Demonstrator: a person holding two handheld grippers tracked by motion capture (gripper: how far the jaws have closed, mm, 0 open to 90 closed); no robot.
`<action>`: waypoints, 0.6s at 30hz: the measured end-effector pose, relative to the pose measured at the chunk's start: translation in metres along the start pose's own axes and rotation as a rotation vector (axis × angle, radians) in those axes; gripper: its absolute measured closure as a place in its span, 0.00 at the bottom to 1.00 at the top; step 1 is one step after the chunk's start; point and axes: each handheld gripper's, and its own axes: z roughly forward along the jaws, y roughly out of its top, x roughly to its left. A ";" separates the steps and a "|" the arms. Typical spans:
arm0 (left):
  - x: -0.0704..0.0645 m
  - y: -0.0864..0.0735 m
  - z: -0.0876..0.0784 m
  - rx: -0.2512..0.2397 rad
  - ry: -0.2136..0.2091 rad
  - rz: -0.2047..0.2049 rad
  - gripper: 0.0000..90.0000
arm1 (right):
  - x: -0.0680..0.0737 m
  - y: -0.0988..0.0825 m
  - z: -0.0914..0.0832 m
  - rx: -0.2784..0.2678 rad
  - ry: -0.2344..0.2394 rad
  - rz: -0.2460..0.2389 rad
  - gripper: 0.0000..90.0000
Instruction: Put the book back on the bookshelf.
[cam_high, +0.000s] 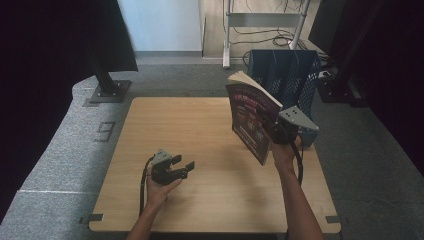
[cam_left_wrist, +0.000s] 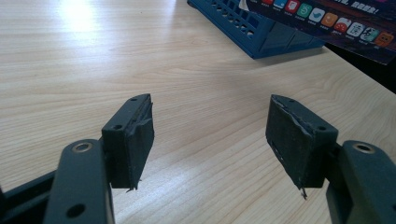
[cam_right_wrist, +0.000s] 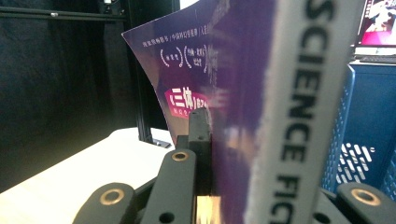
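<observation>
High view: we see the right gripper (cam_high: 278, 131) holding a purple paperback book (cam_high: 252, 117) upright above the right side of the wooden desk (cam_high: 210, 130), just in front of a blue slotted file rack (cam_high: 289, 72) at the far right corner. Right gripper view: we find its jaws pinching the book (cam_right_wrist: 243, 88) near the spine. Left gripper view: we note the left gripper (cam_left_wrist: 210, 135) with jaws spread wide over bare desk, nothing between them; in the high view it (cam_high: 181, 167) hovers near the front-left area.
</observation>
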 end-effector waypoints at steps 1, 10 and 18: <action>0.000 0.000 0.000 0.002 -0.001 0.003 0.36 | -0.001 0.001 0.000 -0.001 -0.002 0.002 0.90; 0.000 0.000 0.000 0.006 0.002 0.001 0.36 | -0.012 0.009 -0.003 -0.025 -0.039 0.020 0.90; -0.001 -0.001 0.001 0.014 0.002 -0.001 0.36 | -0.020 0.016 -0.005 -0.024 -0.073 0.011 0.90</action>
